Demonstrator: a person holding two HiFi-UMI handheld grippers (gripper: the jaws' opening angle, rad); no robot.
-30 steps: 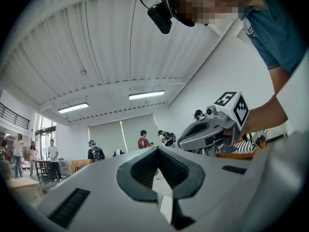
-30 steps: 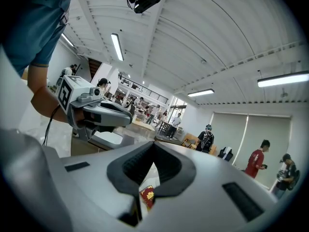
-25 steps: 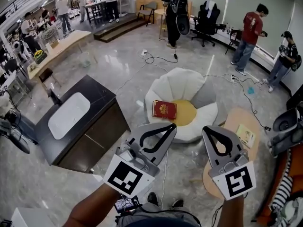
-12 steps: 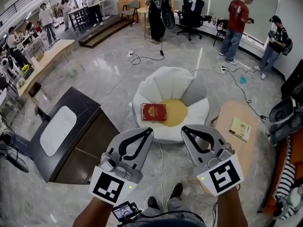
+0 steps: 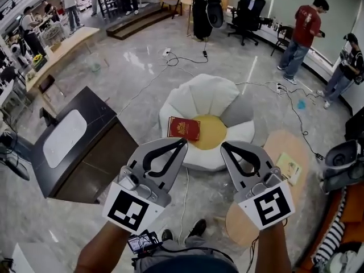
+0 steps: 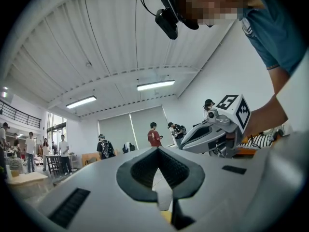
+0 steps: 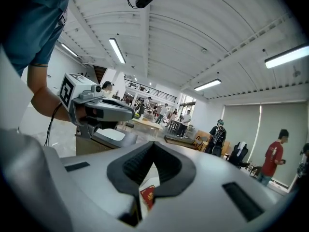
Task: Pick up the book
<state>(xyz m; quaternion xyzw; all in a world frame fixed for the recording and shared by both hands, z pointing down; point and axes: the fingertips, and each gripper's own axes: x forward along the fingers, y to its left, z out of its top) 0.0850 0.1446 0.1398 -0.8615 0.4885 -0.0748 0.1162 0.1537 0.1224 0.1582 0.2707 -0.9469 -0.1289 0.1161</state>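
Note:
A red book (image 5: 183,128) with a gold emblem lies flat on a white flower-shaped cushion (image 5: 205,95) with a yellow centre, on the floor. My left gripper (image 5: 183,143) is held level just short of the book's near edge, shut and empty. My right gripper (image 5: 223,147) is beside it to the right, over the cushion's near petals, also shut and empty. In the right gripper view the book (image 7: 147,196) shows through the slot below the closed jaws of the right gripper (image 7: 153,144). The left gripper (image 6: 157,149) also shows closed jaws in its own view.
A black cabinet (image 5: 108,152) with a white basin stands on the left. A round wooden side table (image 5: 284,152) with a booklet (image 5: 289,168) stands on the right. Cables (image 5: 187,61) trail over the glossy floor. Several people stand at the far side.
Both grippers have come forward toward the cushion, staying shut. The book now lies closer to the left gripper's tip.

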